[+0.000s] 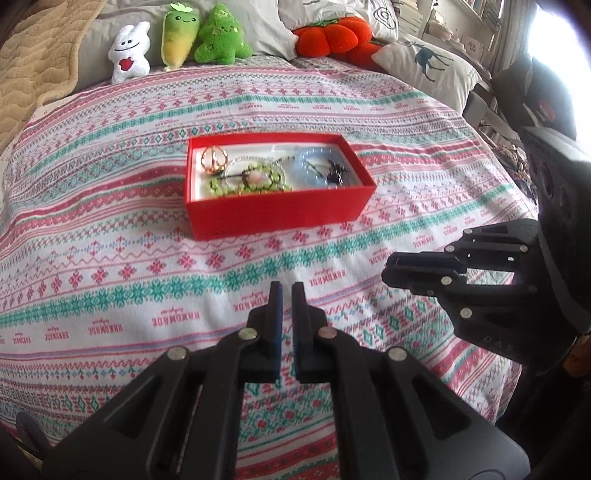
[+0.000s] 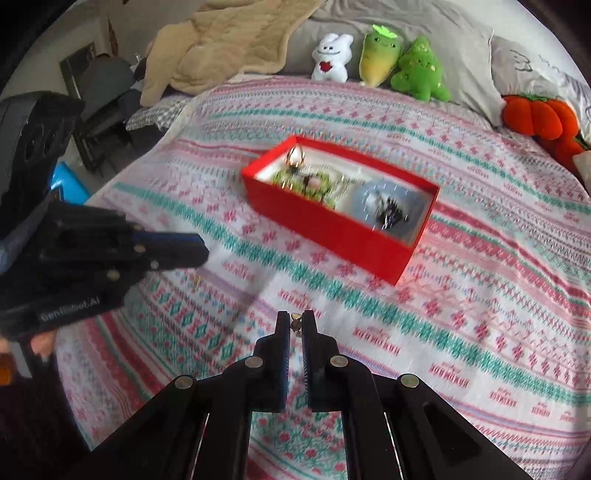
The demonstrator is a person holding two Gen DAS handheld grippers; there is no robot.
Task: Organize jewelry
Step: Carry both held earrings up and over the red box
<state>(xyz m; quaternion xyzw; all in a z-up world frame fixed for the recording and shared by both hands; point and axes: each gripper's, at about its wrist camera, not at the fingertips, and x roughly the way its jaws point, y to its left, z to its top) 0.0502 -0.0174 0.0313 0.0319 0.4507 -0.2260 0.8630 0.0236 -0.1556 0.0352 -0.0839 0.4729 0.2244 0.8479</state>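
A red box (image 1: 277, 216) (image 2: 332, 230) lies on the patterned bedspread with jewelry inside: a gold ring (image 1: 213, 158) (image 2: 295, 157), green beads (image 1: 251, 182) (image 2: 306, 182), a pale blue bracelet (image 1: 314, 162) (image 2: 373, 195) and a dark piece (image 1: 336, 173) (image 2: 391, 216). My left gripper (image 1: 287, 291) is shut with nothing in it, hovering above the cover in front of the box. My right gripper (image 2: 295, 320) is shut on a small metallic jewelry piece (image 2: 295, 321) held at its tips. Each gripper shows in the other's view, the right gripper (image 1: 406, 271) and the left gripper (image 2: 184, 247).
Plush toys, a white one (image 1: 129, 51), a yellow-green one (image 1: 179, 35), a green one (image 1: 219, 35) and an orange pumpkin (image 1: 332, 35), line the head of the bed with pillows (image 1: 428, 62). A beige blanket (image 2: 221, 40) lies at the far left. Chairs (image 2: 107, 96) stand beside the bed.
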